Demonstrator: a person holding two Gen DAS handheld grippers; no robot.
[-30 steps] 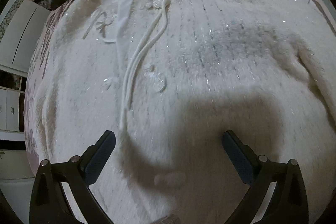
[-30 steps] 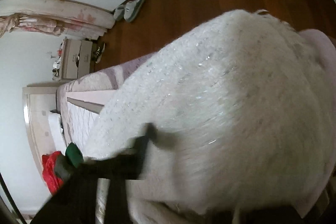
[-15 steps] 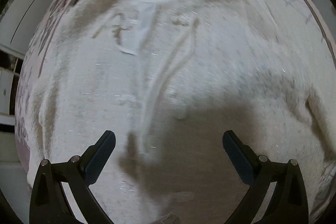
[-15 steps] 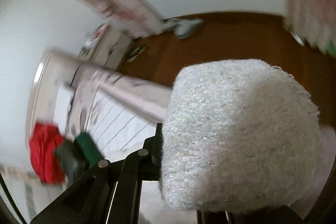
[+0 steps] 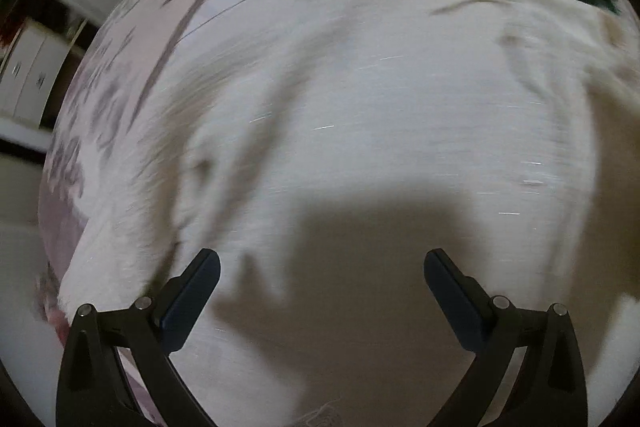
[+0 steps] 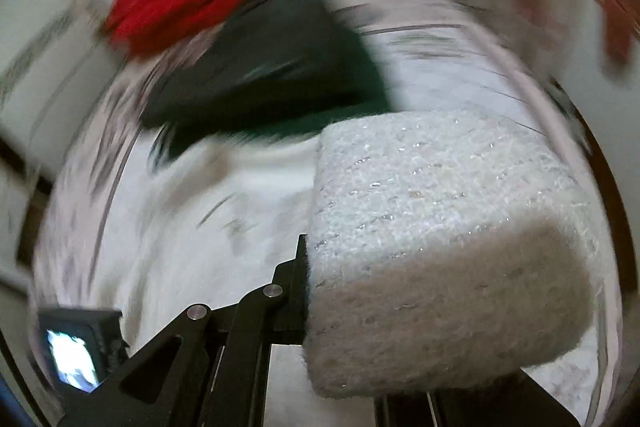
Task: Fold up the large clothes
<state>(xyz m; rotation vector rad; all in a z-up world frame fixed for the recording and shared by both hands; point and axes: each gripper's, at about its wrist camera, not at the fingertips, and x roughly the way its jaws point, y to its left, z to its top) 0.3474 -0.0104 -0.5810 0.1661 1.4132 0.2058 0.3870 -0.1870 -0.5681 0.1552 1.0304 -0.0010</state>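
The right gripper (image 6: 316,291) is clenched on a fold of the fluffy white sweater (image 6: 440,227), lifted above the bed (image 6: 440,47). The left gripper (image 5: 322,291) hangs released, jaws wide, over the sweater (image 5: 360,107) spread near the bed's patterned edge (image 5: 92,115).

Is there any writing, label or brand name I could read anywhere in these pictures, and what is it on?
None can be read.
Fuzzy white knitted garment: no visible label or print.
Pink patterned bedspread: dark marks, too blurred to tell whether they are letters.
Small lit screen at the right view's lower left: bright, contents too small and blurred.
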